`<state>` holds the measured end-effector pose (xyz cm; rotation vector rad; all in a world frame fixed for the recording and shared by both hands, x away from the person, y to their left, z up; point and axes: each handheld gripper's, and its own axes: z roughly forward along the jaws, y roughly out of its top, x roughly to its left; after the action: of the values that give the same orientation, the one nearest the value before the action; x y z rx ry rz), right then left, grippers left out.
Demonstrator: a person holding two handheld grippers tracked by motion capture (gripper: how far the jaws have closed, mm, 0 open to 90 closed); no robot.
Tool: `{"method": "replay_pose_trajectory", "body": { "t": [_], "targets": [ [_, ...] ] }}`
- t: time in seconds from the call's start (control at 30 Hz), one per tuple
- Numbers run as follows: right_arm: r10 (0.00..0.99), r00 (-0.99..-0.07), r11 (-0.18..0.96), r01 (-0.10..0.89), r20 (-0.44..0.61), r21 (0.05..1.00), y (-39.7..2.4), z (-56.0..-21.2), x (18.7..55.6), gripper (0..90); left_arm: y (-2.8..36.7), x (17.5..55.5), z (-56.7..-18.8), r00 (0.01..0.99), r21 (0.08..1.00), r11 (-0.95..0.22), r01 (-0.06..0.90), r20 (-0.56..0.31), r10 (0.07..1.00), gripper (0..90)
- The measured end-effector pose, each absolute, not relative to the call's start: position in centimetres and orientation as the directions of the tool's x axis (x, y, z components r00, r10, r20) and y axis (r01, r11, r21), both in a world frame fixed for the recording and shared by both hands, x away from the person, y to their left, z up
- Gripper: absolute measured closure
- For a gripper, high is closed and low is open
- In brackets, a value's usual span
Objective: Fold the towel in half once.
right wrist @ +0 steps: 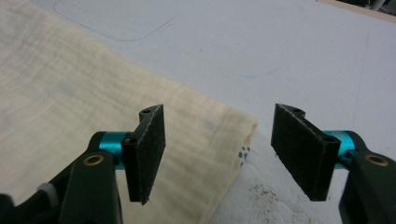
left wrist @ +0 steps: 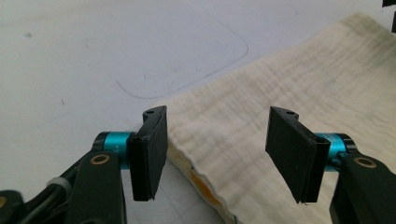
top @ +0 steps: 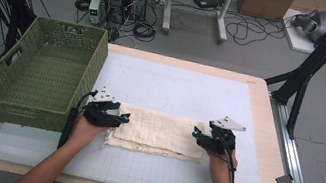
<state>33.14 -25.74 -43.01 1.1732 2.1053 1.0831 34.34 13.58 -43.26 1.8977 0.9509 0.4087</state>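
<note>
My forearms come in low; my left gripper (top: 125,117) and right gripper (top: 196,133) both stand wide, holding nothing, one at each end of the folded cream cloth (top: 159,131) (flat on the white mat (top: 176,89), beside the green basket (top: 37,74)).

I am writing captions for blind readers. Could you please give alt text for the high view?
A person's two hands hold the left tongs and right tongs, both open, at the two ends of a folded cream cloth lying on a white mat. A green woven basket stands at the table's left edge.
</note>
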Motion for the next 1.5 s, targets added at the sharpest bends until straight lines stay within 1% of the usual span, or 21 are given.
{"method": "replay_pose_trajectory", "body": {
  "t": [0.13,0.2,0.3,0.47,0.6,0.73,0.9,0.93,1.03,1.1,1.2,1.33,1.4,1.5],
  "targets": [
    [0.849,-0.526,0.328,0.452,-0.050,0.829,-25.9,-42.5,32.0,33.8,13.8,34.0,-43.3,0.642,0.856,-0.234,0.461,-0.139,0.754,32.7],
    [0.843,-0.535,0.333,0.445,-0.052,0.831,-26.0,-42.4,31.5,34.2,13.8,33.8,-43.3,0.648,0.851,-0.243,0.466,-0.141,0.748,30.4],
    [0.835,-0.547,0.340,0.433,-0.056,0.835,-26.2,-42.4,30.6,34.2,13.9,33.2,-43.2,0.663,0.857,-0.253,0.449,-0.130,0.737,30.7],
    [0.829,-0.557,0.338,0.427,-0.050,0.839,-26.7,-42.7,29.0,34.2,14.2,32.1,-43.6,0.674,0.843,-0.274,0.463,-0.133,0.727,43.3],
    [0.821,-0.568,0.346,0.422,-0.053,0.838,-27.1,-43.0,27.9,34.7,14.3,31.1,-43.9,0.667,0.837,-0.281,0.469,-0.127,0.734,49.8],
    [0.818,-0.574,0.346,0.420,-0.050,0.839,-27.4,-43.1,27.0,35.9,14.2,30.0,-44.1,0.670,0.838,-0.294,0.459,-0.109,0.734,54.4],
    [0.808,-0.588,0.337,0.408,-0.038,0.848,-27.4,-42.9,26.5,38.1,14.3,29.4,-44.4,0.660,0.834,-0.304,0.460,-0.091,0.746,57.7],
    [0.803,-0.595,0.340,0.410,-0.035,0.846,-27.4,-42.9,26.4,39.8,14.3,29.3,-44.4,0.661,0.831,-0.310,0.462,-0.089,0.745,58.6],
    [0.786,-0.616,0.376,0.411,-0.052,0.830,-27.2,-43.1,26.4,45.2,14.4,29.1,-44.7,0.671,0.825,-0.320,0.465,-0.093,0.736,65.0],
    [0.794,-0.605,0.382,0.430,-0.053,0.818,-27.3,-43.3,26.4,46.8,14.4,29.0,-44.8,0.684,0.821,-0.339,0.460,-0.083,0.725,74.6],
    [0.778,-0.629,0.364,0.446,-0.004,0.818,-27.5,-43.4,26.6,54.0,14.2,28.9,-44.8,0.696,0.821,-0.351,0.450,-0.076,0.714,84.4],
    [0.751,-0.660,0.394,0.469,0.017,0.791,-27.0,-43.9,26.9,61.5,14.3,28.8,-44.6,0.703,0.833,-0.336,0.439,-0.086,0.706,86.3],
    [0.743,-0.670,0.412,0.480,0.020,0.774,-26.8,-44.2,27.0,67.5,14.4,28.8,-44.4,0.706,0.845,-0.314,0.434,-0.102,0.701,86.5],
    [0.739,-0.673,0.409,0.486,0.032,0.772,-27.0,-44.3,27.1,78.4,14.7,28.8,-44.0,0.711,0.862,-0.273,0.426,-0.132,0.691,86.7]
  ]
}}
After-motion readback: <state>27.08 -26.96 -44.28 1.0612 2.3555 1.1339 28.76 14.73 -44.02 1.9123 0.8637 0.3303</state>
